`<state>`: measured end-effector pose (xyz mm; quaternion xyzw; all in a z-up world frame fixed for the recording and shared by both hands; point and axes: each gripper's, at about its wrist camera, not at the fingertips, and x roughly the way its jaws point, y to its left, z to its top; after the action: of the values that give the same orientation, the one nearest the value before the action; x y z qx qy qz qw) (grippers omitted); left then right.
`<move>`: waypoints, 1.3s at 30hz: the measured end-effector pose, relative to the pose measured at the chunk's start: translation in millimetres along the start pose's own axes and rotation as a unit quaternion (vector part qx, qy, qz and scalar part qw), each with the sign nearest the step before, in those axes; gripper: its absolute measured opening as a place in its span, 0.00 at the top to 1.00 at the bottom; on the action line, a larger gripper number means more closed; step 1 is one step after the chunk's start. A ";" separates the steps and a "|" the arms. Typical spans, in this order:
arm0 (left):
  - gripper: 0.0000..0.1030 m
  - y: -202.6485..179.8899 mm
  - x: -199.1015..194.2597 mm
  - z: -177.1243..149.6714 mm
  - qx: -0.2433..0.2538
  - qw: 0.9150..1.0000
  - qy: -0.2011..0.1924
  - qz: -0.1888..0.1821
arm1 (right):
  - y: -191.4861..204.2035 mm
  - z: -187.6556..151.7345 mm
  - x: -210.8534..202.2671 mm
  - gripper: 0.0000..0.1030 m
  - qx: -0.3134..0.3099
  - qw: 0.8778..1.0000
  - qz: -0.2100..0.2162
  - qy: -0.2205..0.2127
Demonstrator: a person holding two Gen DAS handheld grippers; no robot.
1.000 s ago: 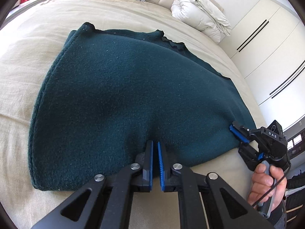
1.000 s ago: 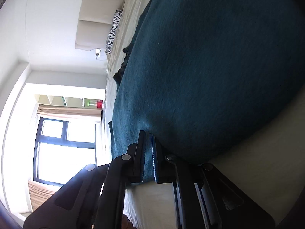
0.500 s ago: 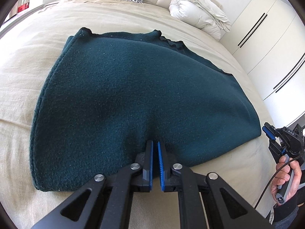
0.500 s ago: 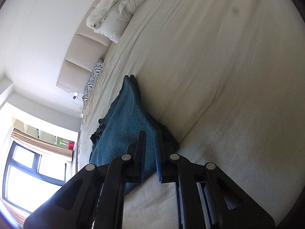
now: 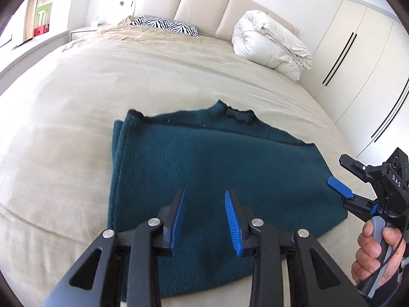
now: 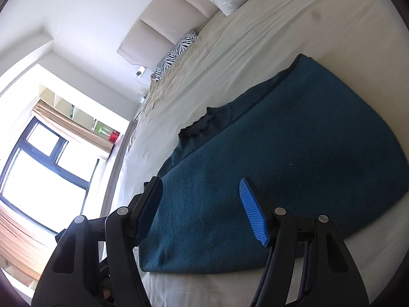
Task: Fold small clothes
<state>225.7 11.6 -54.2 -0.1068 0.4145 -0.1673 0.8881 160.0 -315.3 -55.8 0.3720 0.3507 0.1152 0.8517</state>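
Note:
A dark teal knit garment (image 5: 217, 168) lies folded flat on the beige bed; it also shows in the right wrist view (image 6: 294, 158). Its collar (image 5: 237, 113) points toward the headboard. My left gripper (image 5: 204, 199) is open and empty, raised above the garment's near edge. My right gripper (image 6: 202, 192) is open and empty, above the garment's right edge. In the left wrist view the right gripper (image 5: 342, 176) shows at the garment's right side, held by a hand.
The beige bed sheet (image 5: 127, 76) spreads all around the garment. A rolled white duvet (image 5: 271, 43) and a zebra-print pillow (image 5: 166, 24) lie by the headboard. White wardrobe doors (image 5: 358, 64) stand to the right. A window (image 6: 38, 174) is on the far side.
Both grippers have let go of the garment's edge, opened, and pulled back and up. The garment now lies flat and folded.

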 end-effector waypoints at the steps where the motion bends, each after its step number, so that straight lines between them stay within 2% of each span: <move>1: 0.67 1.7 4.3 9.8 0.005 1.000 -0.006 0.006 | 6.4 1.9 12.0 0.39 -0.004 1.000 0.003 0.008; 7: 0.65 25.5 50.5 55.8 0.005 0.999 -0.008 0.048 | 17.5 17.1 80.6 0.39 0.022 0.997 0.044 0.067; 10: 0.60 48.5 83.2 56.7 -0.010 0.997 0.027 0.069 | 5.9 24.2 112.9 0.39 0.036 0.994 0.034 0.094; 11: 0.60 61.0 92.9 50.5 -0.025 0.997 0.042 0.063 | -2.6 27.2 120.5 0.41 0.043 0.994 0.027 0.095; 12: 0.61 71.1 96.8 42.8 -0.038 0.998 0.035 0.039 | -12.0 30.4 124.2 0.42 0.052 0.994 0.032 0.094; 13: 0.61 79.0 94.0 37.3 -0.046 0.999 0.016 0.015 | -21.5 34.5 124.8 0.47 0.064 0.993 0.043 0.091; 15: 0.61 90.7 87.6 34.0 -0.068 0.997 0.009 -0.017 | -39.9 45.2 118.5 0.51 0.086 0.992 0.061 0.072; 19: 0.61 107.1 65.5 30.6 -0.096 0.995 -0.001 -0.038 | -75.6 61.4 75.6 0.51 0.126 0.991 0.037 0.007; 20: 0.55 110.6 55.9 28.2 -0.105 0.994 -0.007 -0.021 | -81.0 62.8 64.1 0.48 0.133 0.991 0.028 -0.005; 21: 0.42 114.8 45.0 24.6 -0.116 0.993 -0.014 -0.001 | -83.4 62.8 52.7 0.48 0.134 0.991 0.012 -0.016; 22: 0.37 119.7 32.4 19.4 -0.131 0.991 -0.027 -0.001 | -83.5 61.3 43.3 0.48 0.129 0.991 0.002 -0.022; 23: 0.31 124.6 20.2 14.0 -0.147 0.988 -0.039 -0.018 | -82.2 58.5 36.4 0.46 0.122 0.992 0.000 -0.022; 24: 0.29 128.3 11.7 8.0 -0.162 0.986 -0.039 -0.031 | -79.8 54.4 31.8 0.46 0.115 0.993 0.003 -0.018; 26: 0.29 130.3 6.2 -2.3 -0.175 0.984 -0.013 -0.042 | -72.5 44.5 28.1 0.46 0.099 0.995 0.008 -0.003; 30: 0.29 126.2 8.9 -14.9 -0.175 0.982 0.023 -0.070 | -52.8 20.7 40.7 0.46 0.079 0.995 0.033 0.041; 35: 0.29 123.2 20.2 -20.9 -0.200 0.969 0.073 -0.126 | -24.1 -4.4 71.5 0.46 0.061 0.992 0.058 0.094; 37: 0.29 122.3 29.1 -24.3 -0.211 0.960 0.099 -0.154 | -13.6 -11.0 81.4 0.46 0.054 0.990 0.068 0.111; 39: 0.30 124.5 30.4 -25.6 -0.223 0.955 0.103 -0.167 | -5.3 -15.8 89.2 0.46 0.051 0.988 0.079 0.124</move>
<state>250.2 113.3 -132.6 -0.3522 0.5071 -0.2262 0.7534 213.8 -269.6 -112.7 0.4240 0.4285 0.2090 0.7700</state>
